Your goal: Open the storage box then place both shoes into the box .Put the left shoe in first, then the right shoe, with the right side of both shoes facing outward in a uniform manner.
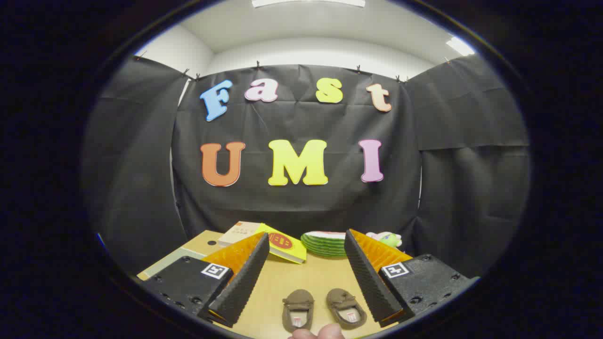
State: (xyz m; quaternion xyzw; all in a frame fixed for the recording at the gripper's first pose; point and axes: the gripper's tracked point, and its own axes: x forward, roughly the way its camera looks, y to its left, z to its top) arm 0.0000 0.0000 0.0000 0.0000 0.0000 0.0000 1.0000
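Jaws spread wide, holding nothing, hovering over the counter [292,275]. Left shoe [297,308] and right shoe [346,307] sit side by side between them. I can't spot the storage box; I reckon opening it comes first

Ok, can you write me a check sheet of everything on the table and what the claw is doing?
Surface: wooden table, with a pale mat at its far corner.
Job's things: two brown shoes side by side between the claw's fingers, openings up. Storage box: nothing seen.
Clutter: yellow book, tan book, watermelon-slice toy, small plush toy, all beyond the fingers.
Claw: open, holding nothing.
Person: fingertips near the shoes.
Cables: nothing seen.
Surroundings: black cloth wall, ceiling lights.
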